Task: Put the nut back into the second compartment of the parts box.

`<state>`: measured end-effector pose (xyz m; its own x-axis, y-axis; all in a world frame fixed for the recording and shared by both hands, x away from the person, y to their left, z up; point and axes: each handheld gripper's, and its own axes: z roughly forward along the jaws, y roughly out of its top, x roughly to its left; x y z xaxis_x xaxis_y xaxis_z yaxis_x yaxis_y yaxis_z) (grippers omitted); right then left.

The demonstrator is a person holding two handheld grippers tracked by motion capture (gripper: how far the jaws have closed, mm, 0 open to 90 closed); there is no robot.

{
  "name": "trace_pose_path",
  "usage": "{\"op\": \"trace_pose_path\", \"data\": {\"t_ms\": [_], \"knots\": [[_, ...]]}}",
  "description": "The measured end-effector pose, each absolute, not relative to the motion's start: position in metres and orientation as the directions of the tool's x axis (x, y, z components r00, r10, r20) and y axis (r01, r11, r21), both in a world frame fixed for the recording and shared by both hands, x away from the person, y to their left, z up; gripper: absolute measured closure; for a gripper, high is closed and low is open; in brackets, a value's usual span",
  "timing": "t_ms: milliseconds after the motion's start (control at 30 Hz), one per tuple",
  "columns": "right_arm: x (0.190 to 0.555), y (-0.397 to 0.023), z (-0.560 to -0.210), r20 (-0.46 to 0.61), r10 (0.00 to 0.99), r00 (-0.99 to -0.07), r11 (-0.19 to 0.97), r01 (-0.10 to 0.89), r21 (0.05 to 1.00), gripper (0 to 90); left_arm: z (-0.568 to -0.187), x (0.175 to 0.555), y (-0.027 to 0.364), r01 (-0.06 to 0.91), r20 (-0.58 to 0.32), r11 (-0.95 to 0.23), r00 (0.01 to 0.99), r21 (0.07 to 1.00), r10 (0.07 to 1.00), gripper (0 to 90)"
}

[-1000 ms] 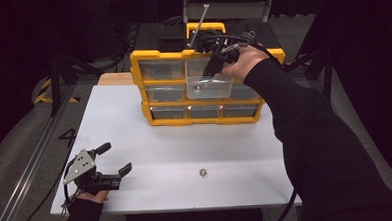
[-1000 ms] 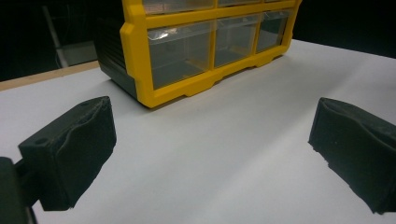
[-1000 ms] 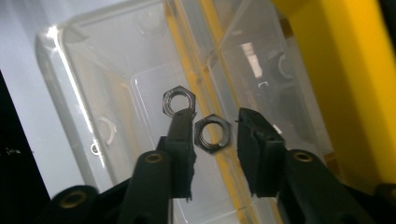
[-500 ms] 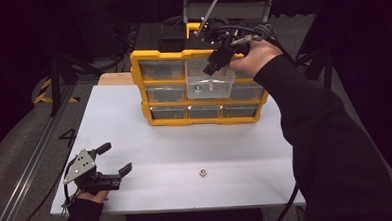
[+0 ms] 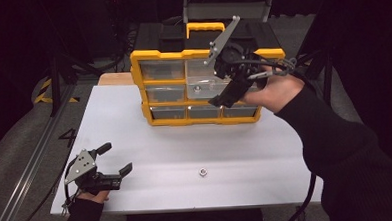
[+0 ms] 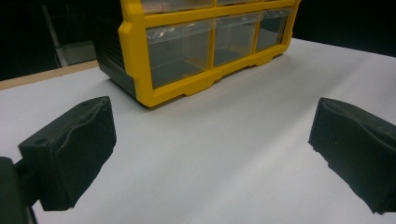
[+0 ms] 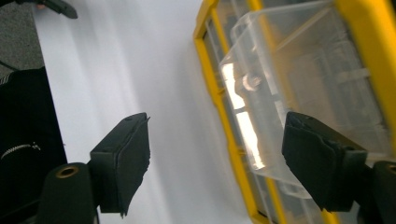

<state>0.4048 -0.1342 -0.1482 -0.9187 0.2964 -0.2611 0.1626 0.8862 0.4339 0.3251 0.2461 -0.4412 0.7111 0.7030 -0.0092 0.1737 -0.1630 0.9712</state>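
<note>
A yellow organizer (image 5: 196,53) with clear drawers stands at the back of the white table (image 5: 266,152). Its middle drawer (image 5: 203,87) is pulled out, with a small metal nut (image 5: 197,89) inside. My right gripper (image 5: 228,91) hovers just in front of that drawer; its jaws have just been opening and nothing is between them. In the right gripper view, the gripper (image 7: 217,126) stands open and the drawer (image 7: 299,93) and the nut (image 7: 252,81) lie beyond it. My left gripper (image 5: 117,158) rests open at the front left. A second nut (image 5: 202,172) lies on the table.
The organizer's bottom row of drawers (image 6: 210,46) is closed and faces my left gripper (image 6: 215,126) across bare table. A wooden strip (image 5: 115,79) edges the table's back left. A black case (image 5: 205,32) sits behind the organizer.
My right gripper has drawn back from the organizer's front toward the right and lower, and its jaws have spread apart. The left gripper has stayed in place.
</note>
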Motion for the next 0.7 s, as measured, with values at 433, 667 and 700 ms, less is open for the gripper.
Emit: {"op": "trace_pose_path", "data": {"t_ms": [433,667,700], "knots": [[0.39,-0.136,-0.215,-0.212,0.298,-0.931,0.882,0.183,0.434,21.7,-0.442,0.325,0.245,0.174,-0.012,-0.158,0.708,0.972,0.707,1.3],[0.389,-0.13,-0.252,-0.189,0.283,-0.94,0.897,0.191,0.398,21.3,-0.441,0.325,0.246,0.173,-0.007,-0.165,0.71,0.971,0.704,1.3],[0.389,-0.129,-0.258,-0.182,0.289,-0.94,0.895,0.199,0.398,21.3,-0.442,0.325,0.246,0.175,-0.012,-0.16,0.709,0.971,0.705,1.3]]}}
